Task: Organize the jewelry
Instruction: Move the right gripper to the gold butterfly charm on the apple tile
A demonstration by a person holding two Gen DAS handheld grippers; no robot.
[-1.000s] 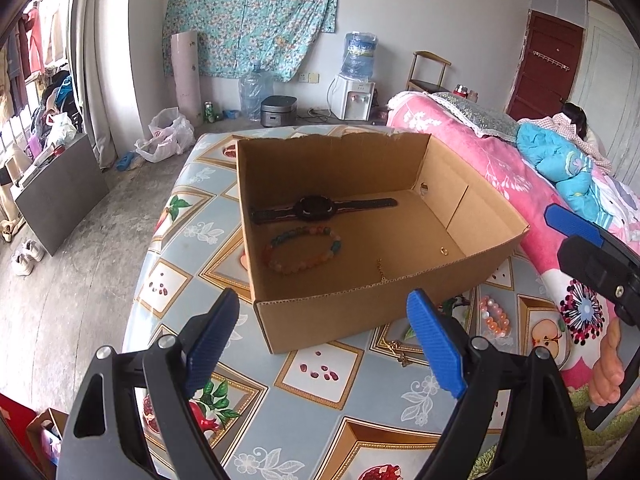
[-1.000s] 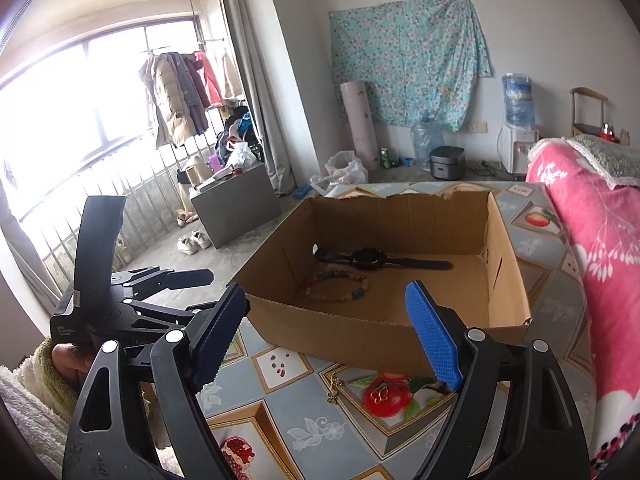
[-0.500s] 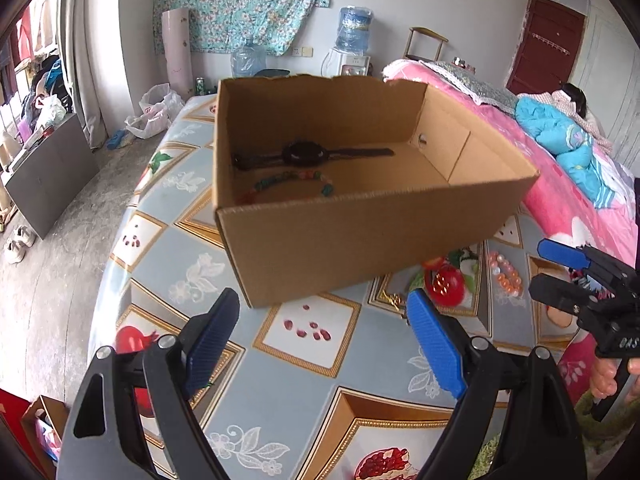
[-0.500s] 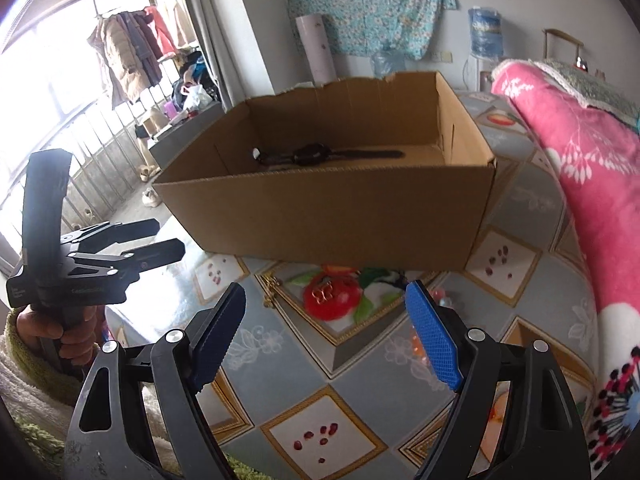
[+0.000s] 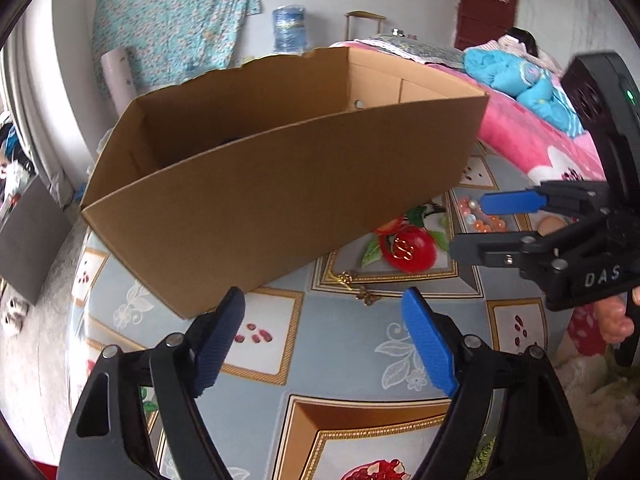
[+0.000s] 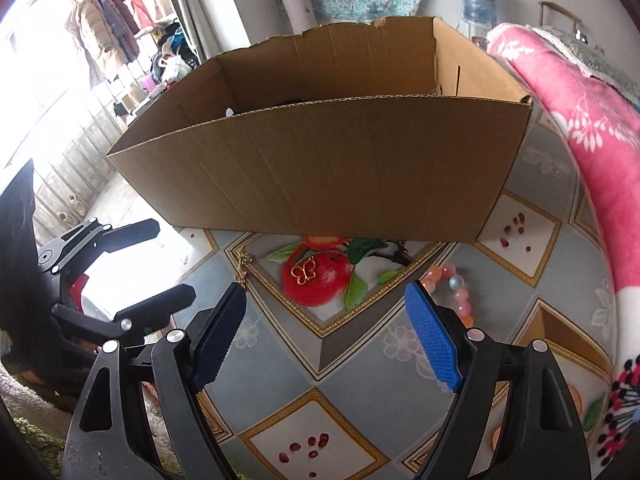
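- One cardboard box stands on the patterned tablecloth.
- Two grippers: left gripper, jaws just narrowed yet spread, empty; right gripper spread, empty.
- Three loose pieces before the box: gold chain, butterfly charm, bead bracelet.

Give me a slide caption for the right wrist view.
Open right gripper above gold butterfly pendant and pink bead bracelet, before cardboard box.

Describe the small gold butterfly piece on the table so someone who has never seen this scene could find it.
Start at the open brown cardboard box on the fruit-patterned tablecloth. Just in front of its near wall is a printed red apple; the thin gold wire butterfly charm lies on it, unlike the pink bead bracelet alongside.
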